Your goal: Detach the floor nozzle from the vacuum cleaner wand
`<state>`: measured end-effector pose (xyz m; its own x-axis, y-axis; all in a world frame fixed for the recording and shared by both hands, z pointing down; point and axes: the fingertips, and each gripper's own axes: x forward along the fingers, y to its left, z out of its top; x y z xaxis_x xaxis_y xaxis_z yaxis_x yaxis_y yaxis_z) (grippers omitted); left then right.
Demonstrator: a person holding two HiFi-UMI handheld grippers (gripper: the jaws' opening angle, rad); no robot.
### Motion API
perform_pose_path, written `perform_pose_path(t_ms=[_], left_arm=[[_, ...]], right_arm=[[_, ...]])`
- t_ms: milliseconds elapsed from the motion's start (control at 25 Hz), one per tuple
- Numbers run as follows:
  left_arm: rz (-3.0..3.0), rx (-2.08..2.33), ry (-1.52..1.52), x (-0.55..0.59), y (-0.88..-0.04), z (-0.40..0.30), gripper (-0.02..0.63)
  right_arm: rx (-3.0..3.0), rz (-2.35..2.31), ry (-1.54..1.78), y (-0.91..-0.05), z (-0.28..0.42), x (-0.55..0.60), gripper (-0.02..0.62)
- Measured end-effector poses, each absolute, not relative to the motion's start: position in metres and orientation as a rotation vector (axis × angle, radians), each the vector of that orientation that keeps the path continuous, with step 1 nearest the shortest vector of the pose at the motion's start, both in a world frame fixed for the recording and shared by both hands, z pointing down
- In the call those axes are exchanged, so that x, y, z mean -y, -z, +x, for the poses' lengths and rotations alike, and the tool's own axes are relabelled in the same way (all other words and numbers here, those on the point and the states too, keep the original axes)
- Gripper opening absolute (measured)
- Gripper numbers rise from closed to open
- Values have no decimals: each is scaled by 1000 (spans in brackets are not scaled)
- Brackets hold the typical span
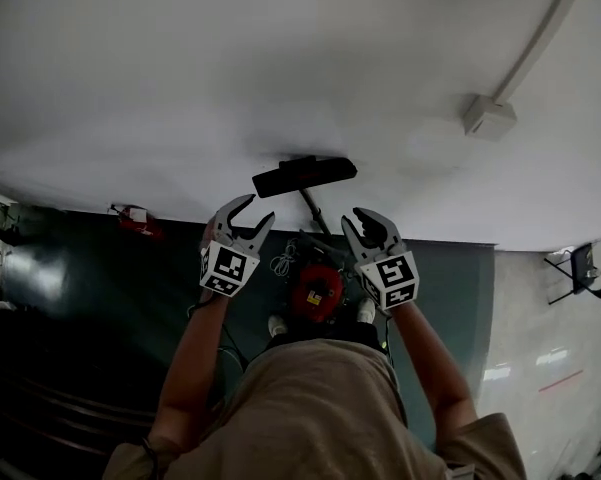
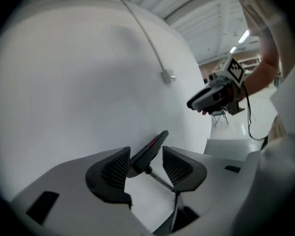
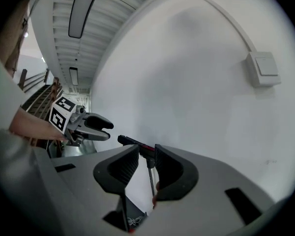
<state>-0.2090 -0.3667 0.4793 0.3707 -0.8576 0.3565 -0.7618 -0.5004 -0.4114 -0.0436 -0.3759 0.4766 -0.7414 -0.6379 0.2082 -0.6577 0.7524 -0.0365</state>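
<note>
The floor nozzle [image 1: 305, 176] is a long, flat black bar with a red strip along one face, sitting on the far end of the thin wand [image 1: 312, 213]. It lies tilted and shows against the foot of the white wall [image 1: 280, 68]; whether it touches the wall cannot be told. The wand runs back from it to the red vacuum body [image 1: 315, 290], which stands on the dark green floor [image 1: 100, 268] just in front of the person's feet. The left gripper [image 1: 258, 208] is held up to the left of the wand, short of the nozzle, its jaws apart with nothing pressed between them. In the left gripper view the nozzle [image 2: 149, 151] only shows through the gap, beyond the pads. The right gripper [image 1: 355, 216] is raised on the other side of the wand, its jaws a narrow gap apart and empty. The right gripper view shows the wand [image 3: 150, 181] and nozzle [image 3: 135, 142] through that gap. A switch box [image 1: 490, 116] is mounted higher on the wall.
</note>
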Motion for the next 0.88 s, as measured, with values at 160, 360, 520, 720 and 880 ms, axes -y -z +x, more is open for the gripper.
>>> perform_pose_path(t_ms=[160,360,520,720,880], left_arm=[[-2293,-1285,1035,385,-501,-198,239],[-2242,-1254,1125,403,-518,-198,258],[-2503,-1465,880,401,-508,-207,258],[-2978,-1865,317,400,-505,-235,262],[-3323,-2093,-272,407,-526,-248,322]], right_arm=[[2750,1065,-198,-484,-53,381,89],[2735,1100,-227,-491,-56,398,94],[2720,1076,-136,-488,-60,406,124],[2702,1016,-81,-493,-62,414,152],[2691,998,-80,-504,-59,419,152]])
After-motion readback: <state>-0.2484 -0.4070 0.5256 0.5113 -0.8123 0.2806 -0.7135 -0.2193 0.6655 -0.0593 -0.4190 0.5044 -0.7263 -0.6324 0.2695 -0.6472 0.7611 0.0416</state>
